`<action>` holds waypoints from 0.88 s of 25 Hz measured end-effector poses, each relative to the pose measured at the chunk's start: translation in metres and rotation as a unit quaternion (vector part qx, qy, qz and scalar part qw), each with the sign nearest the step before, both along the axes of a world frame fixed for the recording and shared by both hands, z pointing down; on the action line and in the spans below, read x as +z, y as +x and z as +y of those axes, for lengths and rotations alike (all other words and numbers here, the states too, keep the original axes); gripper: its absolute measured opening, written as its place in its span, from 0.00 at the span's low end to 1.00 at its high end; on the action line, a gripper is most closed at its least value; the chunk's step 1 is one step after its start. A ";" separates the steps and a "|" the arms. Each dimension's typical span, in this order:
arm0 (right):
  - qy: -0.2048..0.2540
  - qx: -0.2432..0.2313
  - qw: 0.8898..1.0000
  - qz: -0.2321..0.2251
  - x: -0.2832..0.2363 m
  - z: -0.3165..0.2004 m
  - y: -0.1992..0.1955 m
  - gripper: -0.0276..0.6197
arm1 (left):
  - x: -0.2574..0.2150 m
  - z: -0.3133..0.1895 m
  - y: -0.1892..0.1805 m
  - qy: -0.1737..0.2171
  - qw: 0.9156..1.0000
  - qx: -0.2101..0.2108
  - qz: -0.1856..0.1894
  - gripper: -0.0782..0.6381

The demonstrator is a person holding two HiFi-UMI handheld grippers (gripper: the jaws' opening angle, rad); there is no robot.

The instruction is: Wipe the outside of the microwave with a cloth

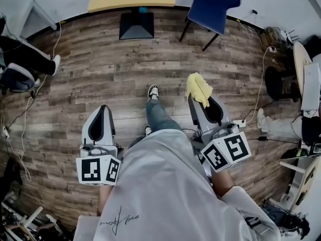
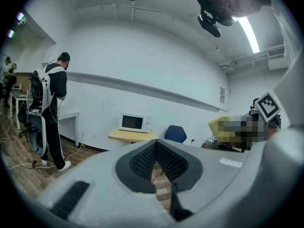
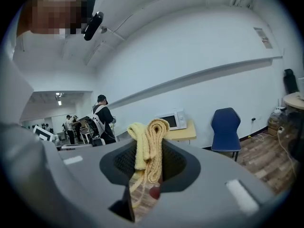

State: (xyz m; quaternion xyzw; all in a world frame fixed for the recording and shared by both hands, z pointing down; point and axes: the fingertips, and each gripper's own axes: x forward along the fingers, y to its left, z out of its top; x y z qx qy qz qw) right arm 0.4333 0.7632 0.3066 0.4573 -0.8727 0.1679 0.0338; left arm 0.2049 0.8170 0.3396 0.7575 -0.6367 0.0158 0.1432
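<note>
Right gripper [image 3: 148, 169]: its jaws are clamped on a yellow cloth [image 3: 150, 139], folded into two ridges that stand up past the tips. In the head view the cloth [image 1: 199, 88] bunches loosely beyond the gripper [image 1: 201, 100].
Cloth risk: the grip looks to be on a narrow fold. Dragging it across a panel could pull it free, or leave the hard jaw tips rubbing the casing instead of fabric.
Left gripper [image 2: 155, 148]: jaws together at the tips with nothing between them; only floor shows through the gap behind. It is held low beside the person's leg [image 1: 159, 115].
Left gripper risk: if it stays idle, nothing braces the appliance, and a firm wipe might shove it along the tabletop.
Floor: wood planks, with cables [image 1: 258, 84] running along the right side near the walking line. A foot could snag one on the way over.
Blue chair [image 3: 225, 125]: just to the right of the table, close enough to be bumped by the right elbow.
Microwave [image 3: 172, 120]: white and untouched, sitting on a small yellow table [image 2: 130, 136] against the far wall, well apart from both grippers. Wiping has not begun.
Bystander [image 2: 54, 108]: standing off to the left, clear of the route.
</note>
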 end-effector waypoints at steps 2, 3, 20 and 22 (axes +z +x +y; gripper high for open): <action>0.001 -0.001 1.000 -0.004 0.000 -0.018 -0.004 0.22 | 0.001 -0.015 -0.005 -0.001 1.000 -0.002 0.001 0.11; 0.001 -0.001 1.000 -0.006 0.001 -0.029 -0.006 0.22 | 0.001 -0.024 -0.008 0.000 1.000 -0.002 0.002 0.11; -0.016 -0.035 0.999 -0.018 0.008 -0.265 -0.055 0.23 | -0.009 -0.257 -0.047 0.003 1.000 -0.006 -0.016 0.11; -0.017 -0.037 0.999 -0.023 0.007 -0.292 -0.060 0.23 | -0.014 -0.283 -0.054 0.002 1.000 -0.009 -0.023 0.11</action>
